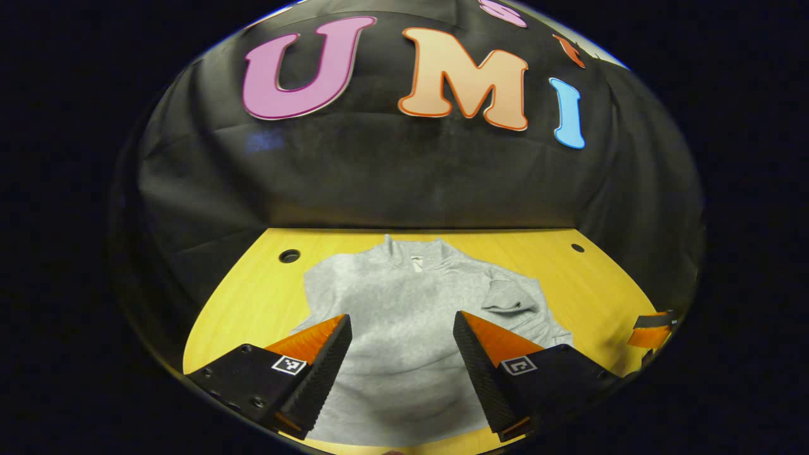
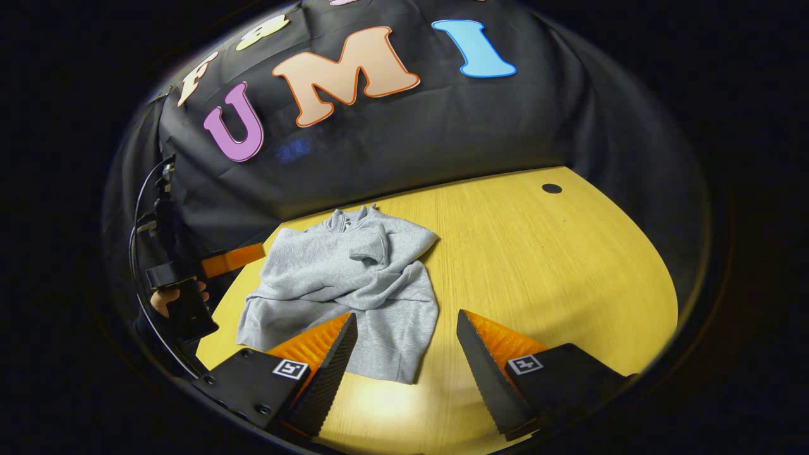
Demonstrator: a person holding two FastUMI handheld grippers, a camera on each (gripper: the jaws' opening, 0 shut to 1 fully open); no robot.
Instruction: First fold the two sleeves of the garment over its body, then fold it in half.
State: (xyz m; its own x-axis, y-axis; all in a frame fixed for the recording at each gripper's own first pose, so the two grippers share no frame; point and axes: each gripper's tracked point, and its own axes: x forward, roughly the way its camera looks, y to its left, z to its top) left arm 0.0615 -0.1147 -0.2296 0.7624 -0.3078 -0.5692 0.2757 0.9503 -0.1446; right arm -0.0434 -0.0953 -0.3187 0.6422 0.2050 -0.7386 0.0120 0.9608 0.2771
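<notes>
Lying flat on the yellow counter (image 2: 537, 253) is one grey garment (image 1: 404, 328), collar toward the booth wall, both sleeves folded across its body. Two grippers hover at its near hem: left gripper (image 1: 402, 347) fingers spread, empty; right gripper (image 2: 404, 344) fingers spread, empty.

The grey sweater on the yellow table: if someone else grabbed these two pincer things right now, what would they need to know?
Left gripper: open, holding nothing, poised over the sweater's body.
Right gripper: open, holding nothing, poised by the hem corner on its side.
Grey sweater: lies flat on the yellow table, collar toward the booth wall.
Done: both sleeves appear folded in across the body; the right gripper view shows them lying over it.
Left: fold the sweater in half, probably by gripping the hem and carrying it toward the collar.
</notes>
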